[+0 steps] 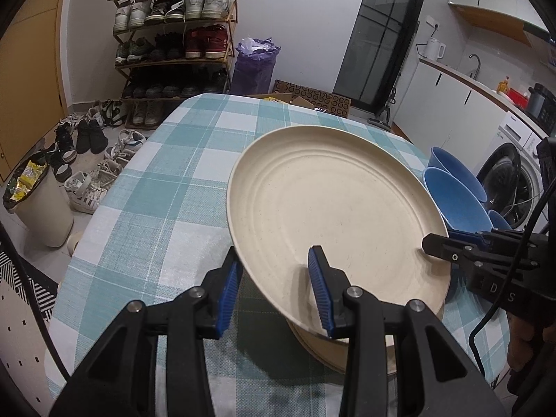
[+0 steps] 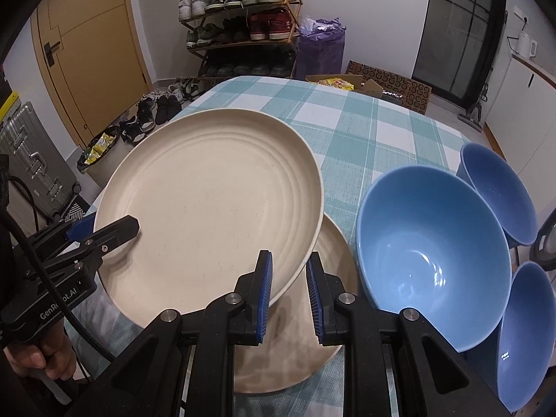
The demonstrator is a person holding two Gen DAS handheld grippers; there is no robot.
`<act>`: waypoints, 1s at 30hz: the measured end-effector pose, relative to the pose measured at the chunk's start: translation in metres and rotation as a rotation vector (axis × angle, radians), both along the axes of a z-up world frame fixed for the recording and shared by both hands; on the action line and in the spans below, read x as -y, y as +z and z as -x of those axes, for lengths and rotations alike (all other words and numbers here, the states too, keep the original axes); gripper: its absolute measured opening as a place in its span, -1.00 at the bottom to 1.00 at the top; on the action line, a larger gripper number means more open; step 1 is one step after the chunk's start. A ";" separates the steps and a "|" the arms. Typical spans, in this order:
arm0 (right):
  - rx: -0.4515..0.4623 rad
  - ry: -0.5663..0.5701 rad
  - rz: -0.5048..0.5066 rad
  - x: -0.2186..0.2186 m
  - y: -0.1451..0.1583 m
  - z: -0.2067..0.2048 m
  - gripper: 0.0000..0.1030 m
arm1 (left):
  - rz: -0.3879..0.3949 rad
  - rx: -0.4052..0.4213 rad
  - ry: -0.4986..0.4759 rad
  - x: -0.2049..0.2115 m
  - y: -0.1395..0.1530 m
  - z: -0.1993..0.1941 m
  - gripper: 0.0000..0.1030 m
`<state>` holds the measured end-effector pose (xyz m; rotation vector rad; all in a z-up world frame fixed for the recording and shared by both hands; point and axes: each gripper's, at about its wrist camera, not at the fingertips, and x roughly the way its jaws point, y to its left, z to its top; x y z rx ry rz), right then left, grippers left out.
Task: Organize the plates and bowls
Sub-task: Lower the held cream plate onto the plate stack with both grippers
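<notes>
Left wrist view: left claw (image 1: 274,288) has its fingers wide apart, straddling the near rim of the cream plate (image 1: 333,215) — one blue pad (image 1: 321,288) lies on the plate's upper face, the other sits off the rim to the left. Can't tell whether that pad is pressing. The plate is tilted, its left side raised off the checked counter (image 1: 166,187). Under its near edge a second cream plate (image 1: 333,354) peeks out. At right, the right claw (image 1: 438,243) comes in from the side, one black finger on top of the plate rim.

Right wrist view, left to right: the left claw (image 2: 114,231) at the plate's left rim, a finger resting on top. The cream plate (image 2: 208,208) sits tilted over the lower plate (image 2: 312,340), which lies flat on the counter (image 2: 365,128) — far more of it shows here. The right claw (image 2: 288,288) has its fingers a little apart either side of the upper plate's right rim; contact not clear. Right of the plates, three blue bowls — a large one (image 2: 431,253) nearest, one behind (image 2: 500,191), one at the right edge (image 2: 524,330). The left view shows only slivers of them past the plate.
</notes>
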<state>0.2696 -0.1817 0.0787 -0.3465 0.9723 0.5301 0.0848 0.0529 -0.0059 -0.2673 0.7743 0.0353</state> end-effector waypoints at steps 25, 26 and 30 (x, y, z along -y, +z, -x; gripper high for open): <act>-0.063 -0.060 0.009 0.027 -0.019 0.009 -0.61 | -0.058 -0.073 -0.080 0.028 -0.017 -0.005 -0.27; -0.065 -0.063 0.011 0.028 -0.020 0.009 -0.61 | -0.062 -0.076 -0.083 0.029 -0.018 -0.005 -0.27; -0.078 -0.068 0.022 0.030 -0.025 0.010 -0.61 | -0.075 -0.086 -0.094 0.032 -0.019 -0.005 -0.27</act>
